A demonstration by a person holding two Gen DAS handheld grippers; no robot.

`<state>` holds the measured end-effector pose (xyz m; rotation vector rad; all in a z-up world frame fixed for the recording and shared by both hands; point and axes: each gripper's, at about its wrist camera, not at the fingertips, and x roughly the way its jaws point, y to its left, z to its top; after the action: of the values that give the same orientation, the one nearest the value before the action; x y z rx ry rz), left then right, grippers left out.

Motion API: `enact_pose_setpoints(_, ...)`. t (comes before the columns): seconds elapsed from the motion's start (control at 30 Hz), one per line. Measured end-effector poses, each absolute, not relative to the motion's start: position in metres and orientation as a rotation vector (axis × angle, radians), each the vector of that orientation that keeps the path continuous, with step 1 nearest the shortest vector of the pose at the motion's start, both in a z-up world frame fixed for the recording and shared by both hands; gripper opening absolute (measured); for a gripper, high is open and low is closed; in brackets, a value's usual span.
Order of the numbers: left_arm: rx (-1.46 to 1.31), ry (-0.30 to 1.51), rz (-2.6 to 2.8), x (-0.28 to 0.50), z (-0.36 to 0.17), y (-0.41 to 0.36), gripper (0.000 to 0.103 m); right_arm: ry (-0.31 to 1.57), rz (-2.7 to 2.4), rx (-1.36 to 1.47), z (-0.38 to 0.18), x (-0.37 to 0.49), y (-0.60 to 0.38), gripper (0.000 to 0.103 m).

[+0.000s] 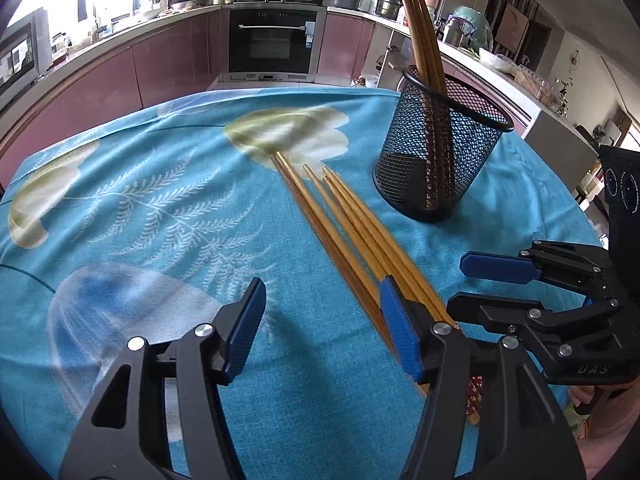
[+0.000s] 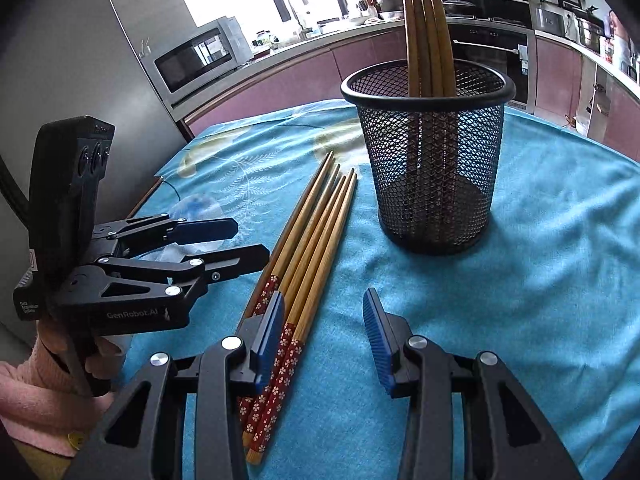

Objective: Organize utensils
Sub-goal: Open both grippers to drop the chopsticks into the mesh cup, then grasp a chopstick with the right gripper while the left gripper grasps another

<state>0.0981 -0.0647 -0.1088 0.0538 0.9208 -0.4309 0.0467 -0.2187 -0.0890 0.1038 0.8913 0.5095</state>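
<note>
Several wooden chopsticks (image 1: 352, 232) with red flowered handles lie side by side on the blue tablecloth; they also show in the right wrist view (image 2: 312, 232). A black mesh holder (image 1: 440, 148) stands upright to their right with several chopsticks standing in it; it also shows in the right wrist view (image 2: 432, 160). My left gripper (image 1: 324, 328) is open and empty, its right finger over the lying chopsticks. My right gripper (image 2: 324, 340) is open and empty, its left finger above the chopstick handles. Each gripper shows in the other's view: the right (image 1: 468, 280), the left (image 2: 252, 244).
The table wears a blue cloth (image 1: 160, 208) with leaf and flower prints. Beyond the table edge are pink kitchen cabinets, an oven (image 1: 276, 40) and a microwave (image 2: 196, 56). A grey fridge (image 2: 80, 60) stands at the left.
</note>
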Motion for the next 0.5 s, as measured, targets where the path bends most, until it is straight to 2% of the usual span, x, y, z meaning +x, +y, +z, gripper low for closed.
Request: enact_pose_setpoints(0.5, 0.115, 0.943, -0.404, 0.0958, -0.1109, -0.0687, 0.051, 0.891, 0.494, 0.084, -0.0900, 0.0470, -0.2211, 0.039)
